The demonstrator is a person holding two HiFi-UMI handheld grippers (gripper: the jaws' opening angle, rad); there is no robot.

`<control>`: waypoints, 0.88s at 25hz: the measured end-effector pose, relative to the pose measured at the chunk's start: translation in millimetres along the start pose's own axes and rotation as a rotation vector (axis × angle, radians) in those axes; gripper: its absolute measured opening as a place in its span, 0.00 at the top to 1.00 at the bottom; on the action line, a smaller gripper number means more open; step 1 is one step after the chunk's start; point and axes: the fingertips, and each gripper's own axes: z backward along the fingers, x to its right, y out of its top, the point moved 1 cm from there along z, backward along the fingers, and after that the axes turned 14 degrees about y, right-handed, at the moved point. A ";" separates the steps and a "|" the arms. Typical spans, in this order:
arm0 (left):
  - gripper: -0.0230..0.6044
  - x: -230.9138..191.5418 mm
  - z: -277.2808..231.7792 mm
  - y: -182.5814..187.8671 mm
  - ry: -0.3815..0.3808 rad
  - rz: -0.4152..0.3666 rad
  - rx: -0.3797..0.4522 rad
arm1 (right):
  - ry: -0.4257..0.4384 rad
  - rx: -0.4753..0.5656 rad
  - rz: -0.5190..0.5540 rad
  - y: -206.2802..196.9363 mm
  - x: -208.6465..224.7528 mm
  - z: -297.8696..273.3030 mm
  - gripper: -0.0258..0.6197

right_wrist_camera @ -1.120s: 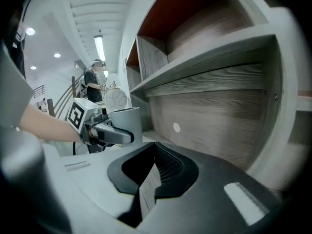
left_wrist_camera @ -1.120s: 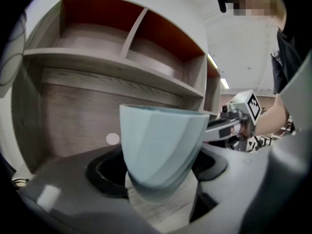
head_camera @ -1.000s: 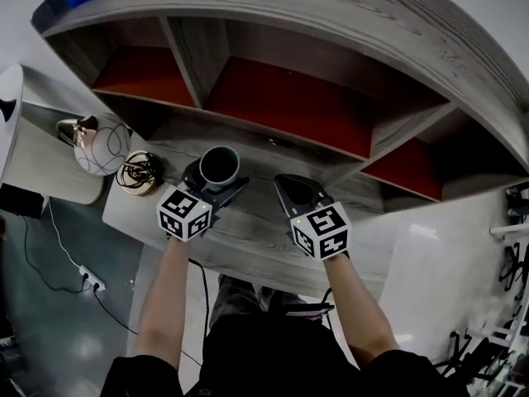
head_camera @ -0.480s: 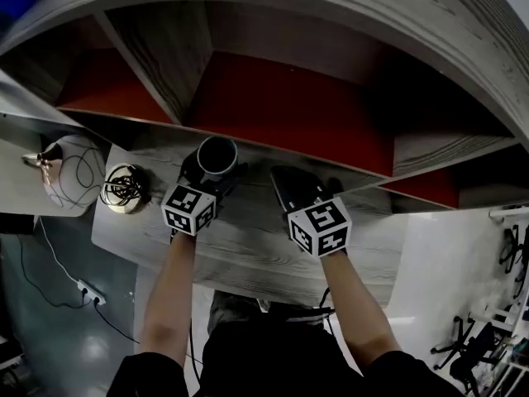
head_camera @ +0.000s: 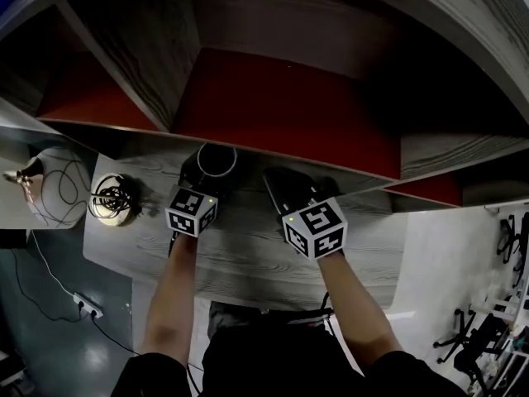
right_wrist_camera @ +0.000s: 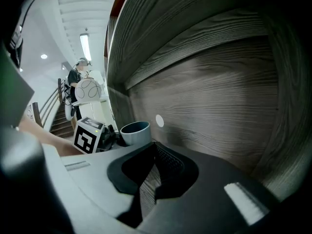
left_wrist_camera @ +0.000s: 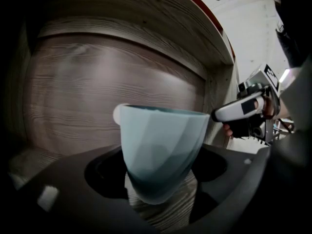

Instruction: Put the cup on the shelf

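I held the cup (left_wrist_camera: 158, 147) in my left gripper (head_camera: 207, 179). Its jaws stood wide on either side of the cup's wall, because the cup is broad and needs that spread. The cup sat a little tilted in the grip, mouth up, so it would land on its base. It was at the back edge of the worktop (head_camera: 240, 238), left of the middle, just under the front lip of the shelf (head_camera: 289, 106). The wooden back panel (left_wrist_camera: 107, 96) lay straight ahead of it. I judged the cup was not yet set down. My right gripper (head_camera: 285, 190) hung just beside it over the same back edge. Its jaws were drawn together on nothing, out of the way since one grip was enough.
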 end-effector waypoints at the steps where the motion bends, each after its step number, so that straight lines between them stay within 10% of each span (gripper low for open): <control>1: 0.37 1.2 -0.3 -2.4 -0.001 0.003 0.001 | -0.001 -0.004 0.001 -1.7 -0.4 0.7 0.94; 22: 0.32 3.2 3.1 -22.7 -0.023 0.072 -0.030 | 0.006 -0.028 0.024 -8.2 -14.6 15.1 0.94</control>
